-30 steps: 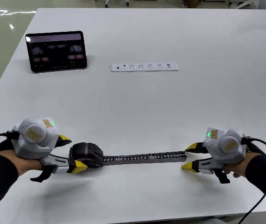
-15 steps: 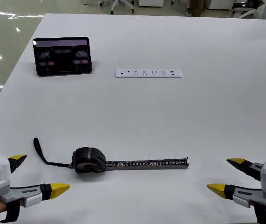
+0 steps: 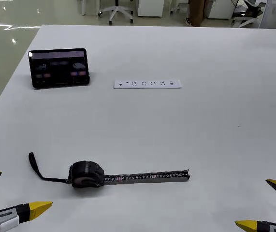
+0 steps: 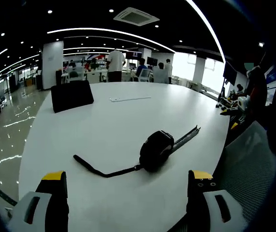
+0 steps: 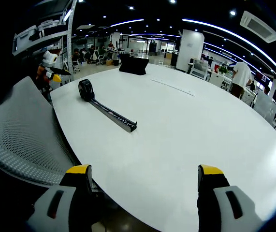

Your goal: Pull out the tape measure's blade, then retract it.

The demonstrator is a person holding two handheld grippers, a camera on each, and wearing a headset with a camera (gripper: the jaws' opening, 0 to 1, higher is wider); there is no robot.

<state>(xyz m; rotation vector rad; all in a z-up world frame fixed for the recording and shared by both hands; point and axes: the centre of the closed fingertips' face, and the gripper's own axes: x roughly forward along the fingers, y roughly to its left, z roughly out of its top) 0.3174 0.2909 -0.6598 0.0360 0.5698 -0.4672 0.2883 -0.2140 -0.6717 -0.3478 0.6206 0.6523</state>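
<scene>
While the left claw (image 3: 17, 192) and right claw (image 3: 261, 204) hang spread and empty at the near edge, the black round tape measure (image 3: 86, 174) lies near-left on the white surface (image 3: 176, 125), its marked metal blade (image 3: 147, 177) out rightward; retraction is judged pending and needs the case gripped.

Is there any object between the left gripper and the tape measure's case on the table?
Nothing visible blocks it. Between the left gripper and the tape measure lie only bare table and the measure's own strap. The tablet and power strip sit far beyond.
</scene>
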